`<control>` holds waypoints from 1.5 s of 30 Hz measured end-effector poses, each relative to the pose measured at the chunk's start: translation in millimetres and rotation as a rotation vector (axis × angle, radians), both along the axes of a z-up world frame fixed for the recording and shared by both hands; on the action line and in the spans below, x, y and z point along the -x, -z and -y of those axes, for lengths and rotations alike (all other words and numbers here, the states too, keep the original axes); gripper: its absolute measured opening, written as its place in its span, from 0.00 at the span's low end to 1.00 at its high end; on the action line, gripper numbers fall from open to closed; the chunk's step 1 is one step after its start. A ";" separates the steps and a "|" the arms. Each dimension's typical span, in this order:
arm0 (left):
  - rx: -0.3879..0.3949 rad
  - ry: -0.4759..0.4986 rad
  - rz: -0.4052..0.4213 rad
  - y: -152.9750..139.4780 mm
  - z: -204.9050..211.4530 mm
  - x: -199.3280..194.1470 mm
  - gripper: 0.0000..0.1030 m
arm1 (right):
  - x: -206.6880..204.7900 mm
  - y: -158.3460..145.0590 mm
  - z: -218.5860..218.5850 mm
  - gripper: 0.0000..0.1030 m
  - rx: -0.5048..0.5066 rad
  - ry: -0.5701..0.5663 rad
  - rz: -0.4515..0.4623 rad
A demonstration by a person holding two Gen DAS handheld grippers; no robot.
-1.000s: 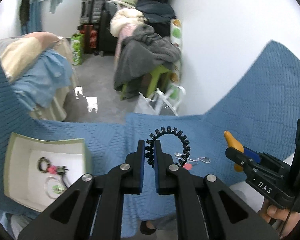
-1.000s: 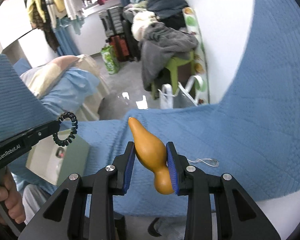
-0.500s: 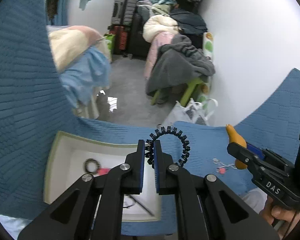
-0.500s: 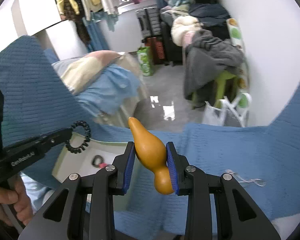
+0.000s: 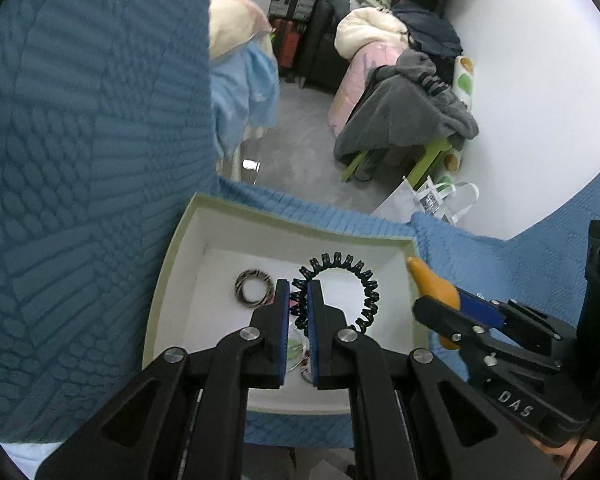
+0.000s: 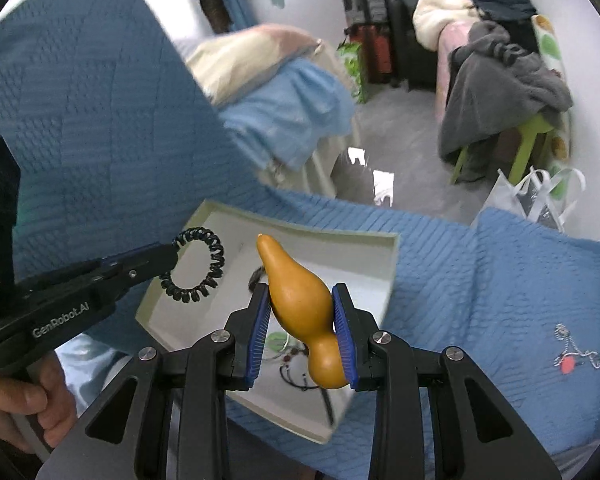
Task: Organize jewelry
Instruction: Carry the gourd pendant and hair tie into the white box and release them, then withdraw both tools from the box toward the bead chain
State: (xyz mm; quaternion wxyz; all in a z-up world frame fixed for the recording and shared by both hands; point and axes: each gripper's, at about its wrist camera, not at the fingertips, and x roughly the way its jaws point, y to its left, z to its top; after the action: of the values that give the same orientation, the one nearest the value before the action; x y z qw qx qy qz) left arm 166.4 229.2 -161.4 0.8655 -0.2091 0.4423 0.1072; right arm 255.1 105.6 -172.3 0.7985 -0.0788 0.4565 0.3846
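Observation:
My left gripper (image 5: pixel 299 300) is shut on a black spiral hair tie (image 5: pixel 356 280) and holds it above the open pale green box (image 5: pixel 168 264). In the right wrist view the same hair tie (image 6: pixel 196 268) hangs over the box's left wall (image 6: pixel 156 300). My right gripper (image 6: pixel 302 312) is shut on an orange gourd-shaped pendant (image 6: pixel 300 300), over the box's right part; the pendant also shows in the left wrist view (image 5: pixel 432 284). Inside the box lie a striped ring (image 5: pixel 253 287) and some small jewelry (image 6: pixel 296 364). A silver chain with a red charm (image 6: pixel 572 354) lies on the blue quilt.
The blue quilt (image 5: pixel 80 200) covers the surface under and around the box. Beyond its edge is grey floor, a green stool piled with grey clothes (image 5: pixel 404 120), a white bag (image 5: pixel 432 200), suitcases and a white wall.
Both grippers have moved left and over the box, each with its item still held. The box now lies directly under them; the silver chain has fallen off to the right.

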 end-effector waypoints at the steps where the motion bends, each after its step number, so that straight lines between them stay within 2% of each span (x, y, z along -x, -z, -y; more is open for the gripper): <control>1: 0.004 0.001 -0.010 5.4 -1.4 1.5 0.08 | 2.2 4.4 -3.8 0.28 0.009 -0.006 -0.002; 9: 0.033 0.001 -0.042 21.2 -3.5 9.1 0.08 | 9.6 27.4 -12.6 0.29 0.058 -0.033 -0.049; 12: 0.017 -0.017 -0.044 17.7 -1.7 8.7 0.10 | 8.6 22.6 -9.2 0.36 0.047 -0.033 -0.053; 14: 0.019 -0.015 -0.033 11.9 0.0 7.7 0.23 | 9.5 16.4 -6.6 0.38 0.042 -0.031 -0.036; 15: 0.017 -0.017 -0.025 9.0 0.1 7.9 0.36 | 9.6 12.4 -4.2 0.40 0.037 -0.029 -0.026; 16: 0.008 -0.022 -0.008 4.1 1.7 8.7 0.42 | 9.0 10.3 -2.6 0.41 0.030 -0.027 -0.023; 23: -0.011 0.014 0.053 -17.7 21.5 -3.1 0.42 | -2.4 -15.4 30.0 0.41 -0.020 0.033 0.034; 30: 0.013 0.094 0.109 -28.9 61.3 -28.6 0.42 | -28.6 -28.1 91.5 0.41 -0.034 0.159 0.085; 37: 0.051 0.180 0.119 -25.5 110.6 -56.5 0.42 | -56.3 -20.4 165.7 0.41 -0.029 0.299 0.076; 45: 0.116 0.270 0.087 -4.0 172.0 -93.4 0.42 | -78.4 2.1 250.4 0.41 -0.011 0.448 0.028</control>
State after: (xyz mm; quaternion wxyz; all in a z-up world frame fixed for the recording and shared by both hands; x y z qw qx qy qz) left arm 259.7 57.2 -157.3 0.8770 -0.2016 0.4338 -0.0450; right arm 333.5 -144.8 -174.4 0.8705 0.0239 0.4494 0.1990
